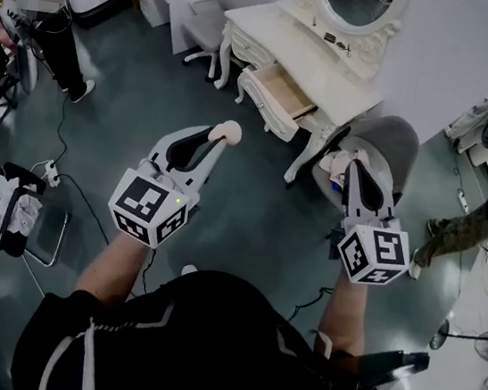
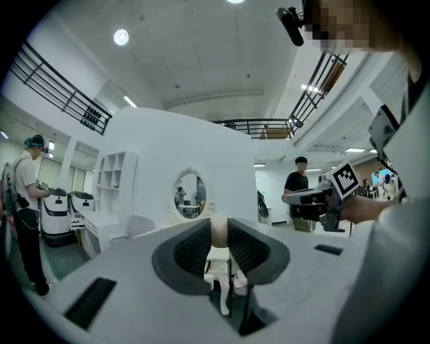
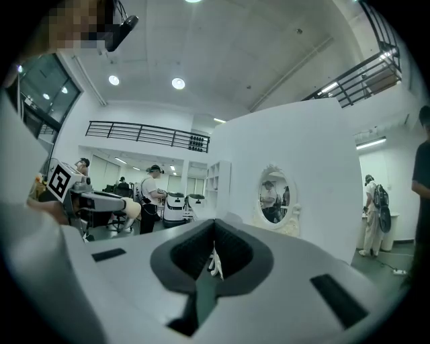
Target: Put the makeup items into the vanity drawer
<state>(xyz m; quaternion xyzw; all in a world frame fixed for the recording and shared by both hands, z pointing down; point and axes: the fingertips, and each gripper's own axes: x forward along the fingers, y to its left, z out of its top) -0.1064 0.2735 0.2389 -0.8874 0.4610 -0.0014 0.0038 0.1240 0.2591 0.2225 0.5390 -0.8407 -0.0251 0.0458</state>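
My left gripper point(image 1: 220, 138) is shut on a beige egg-shaped makeup sponge point(image 1: 230, 130), held over the grey floor in front of the white vanity point(image 1: 270, 24). In the left gripper view the sponge point(image 2: 218, 232) sits pinched between the dark ribbed pads. The vanity's wooden drawer point(image 1: 282, 91) stands pulled open beyond the sponge, below the oval mirror point(image 1: 361, 1). My right gripper point(image 1: 357, 168) hovers to the right near the vanity's front leg, its jaws closed with nothing in them. In the right gripper view its fingertips point(image 3: 213, 236) meet.
A grey chair point(image 1: 396, 137) with a pale pink thing point(image 1: 336, 163) on it stands right of the vanity. A white chair point(image 1: 215, 25) stands left of it. A person point(image 1: 38, 3) is at the far left and another person's leg point(image 1: 460, 227) at the right. Cables point(image 1: 74, 188) cross the floor.
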